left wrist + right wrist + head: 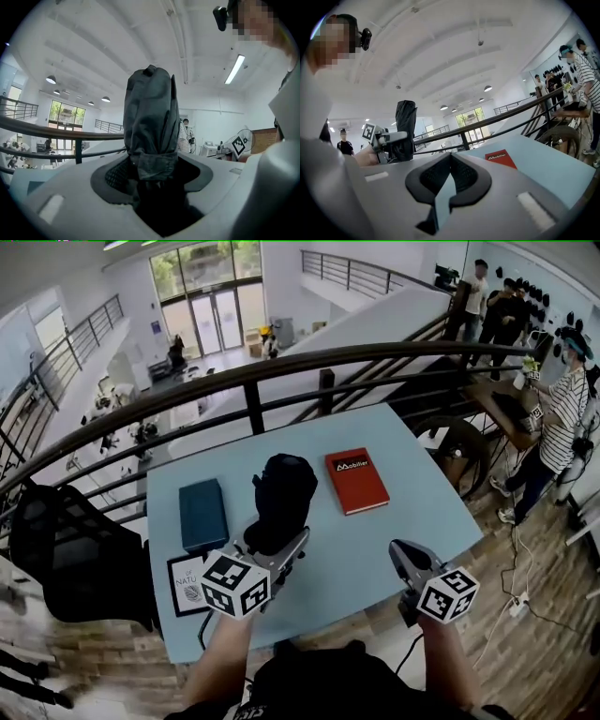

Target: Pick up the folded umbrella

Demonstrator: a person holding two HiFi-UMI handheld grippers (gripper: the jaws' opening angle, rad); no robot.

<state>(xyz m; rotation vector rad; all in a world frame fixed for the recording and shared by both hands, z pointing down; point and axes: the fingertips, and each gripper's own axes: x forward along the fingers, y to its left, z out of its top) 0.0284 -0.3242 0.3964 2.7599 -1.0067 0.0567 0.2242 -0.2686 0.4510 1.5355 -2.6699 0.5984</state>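
The folded umbrella (284, 498) is a black, strapped bundle held upright above the light blue table (375, 549). My left gripper (281, 547) is shut on its lower end. In the left gripper view the umbrella (150, 117) rises straight out of my left gripper (152, 171), its strap just above the pads. My right gripper (401, 555) hovers over the table's front right, apart from the umbrella, jaws together with nothing between them. The right gripper view shows my right gripper (450, 159) shut, with the umbrella (406, 126) off to its left.
A red book (356, 480) lies right of the umbrella and a teal notebook (202, 513) left of it. A printed card (187, 583) sits at the front left corner. A black railing (253, 381) runs behind the table, a black chair (66, 549) stands left, people at right.
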